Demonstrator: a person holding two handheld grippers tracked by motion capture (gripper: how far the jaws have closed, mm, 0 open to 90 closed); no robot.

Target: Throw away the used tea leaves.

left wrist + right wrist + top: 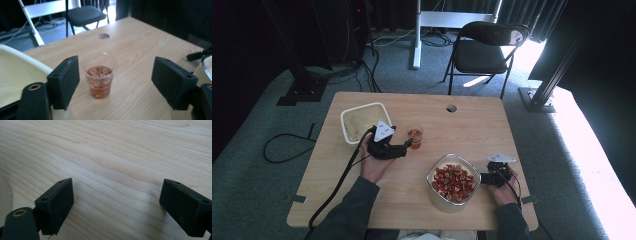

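From above, the left gripper (408,146) points at a small cup (415,136) mid-table, jaws released. Its own camera shows more: the cup (99,74) stands upright between the spread jaws, nearer one of them, untouched, holding reddish liquid with slices. The cream tub (363,121) sits just behind that hand. The right gripper (483,178), jaws wide with nothing between them, rests beside the bowl (453,183) of red pieces; its camera sees bare table (120,157).

Cream tub (15,67) cut off by left edge
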